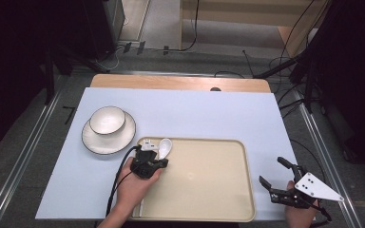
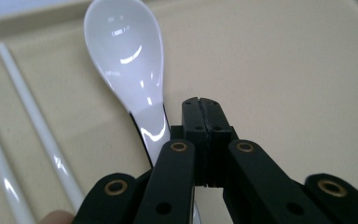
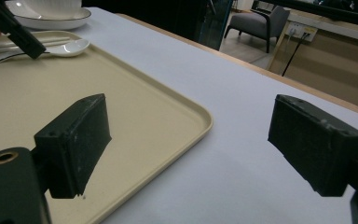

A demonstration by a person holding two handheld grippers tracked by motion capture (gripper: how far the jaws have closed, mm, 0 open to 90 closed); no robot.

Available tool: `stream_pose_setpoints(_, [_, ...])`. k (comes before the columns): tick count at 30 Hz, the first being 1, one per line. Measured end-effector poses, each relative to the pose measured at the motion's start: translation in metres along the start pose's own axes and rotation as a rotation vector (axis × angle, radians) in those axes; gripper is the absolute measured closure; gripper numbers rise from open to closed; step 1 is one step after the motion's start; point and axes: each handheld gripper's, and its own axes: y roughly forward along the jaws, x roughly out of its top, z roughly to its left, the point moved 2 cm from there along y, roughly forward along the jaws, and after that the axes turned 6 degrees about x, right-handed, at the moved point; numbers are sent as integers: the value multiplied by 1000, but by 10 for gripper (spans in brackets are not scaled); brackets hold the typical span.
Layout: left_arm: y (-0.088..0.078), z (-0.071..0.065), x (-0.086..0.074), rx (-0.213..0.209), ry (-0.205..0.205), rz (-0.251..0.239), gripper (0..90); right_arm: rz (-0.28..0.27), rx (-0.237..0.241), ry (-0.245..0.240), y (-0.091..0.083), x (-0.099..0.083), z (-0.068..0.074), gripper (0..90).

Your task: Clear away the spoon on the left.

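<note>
A white ceramic spoon (image 1: 165,147) (image 2: 126,60) (image 3: 70,46) lies in the far left corner of a beige tray (image 1: 218,190) (image 2: 284,70) (image 3: 144,107). My left gripper (image 1: 158,159) (image 2: 204,107) (image 3: 37,51) hangs low over the spoon's handle. Its pads are pressed together with nothing between them, and the handle runs just to their left, under the left jaw. My right gripper (image 1: 271,170) (image 3: 191,135) is open and empty off the tray's right edge, over the white table cover.
Two white chopsticks (image 2: 32,121) (image 3: 28,41) lie along the tray's left side. A white bowl (image 1: 107,119) sits on a dark-rimmed plate (image 1: 123,140) left of the tray's far corner. The table's wooden far edge (image 1: 180,83) borders the white cover (image 1: 195,114).
</note>
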Motion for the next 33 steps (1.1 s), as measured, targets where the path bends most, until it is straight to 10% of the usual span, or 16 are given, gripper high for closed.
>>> stream_pose_setpoints(16, [24, 11, 26, 47, -55, 15, 900, -9, 6, 1, -1, 0, -1, 130])
stream_pose_setpoints(33, [16, 21, 30, -1, -87, -60, 872, -5, 6, 1, 0, 0, 0, 130])
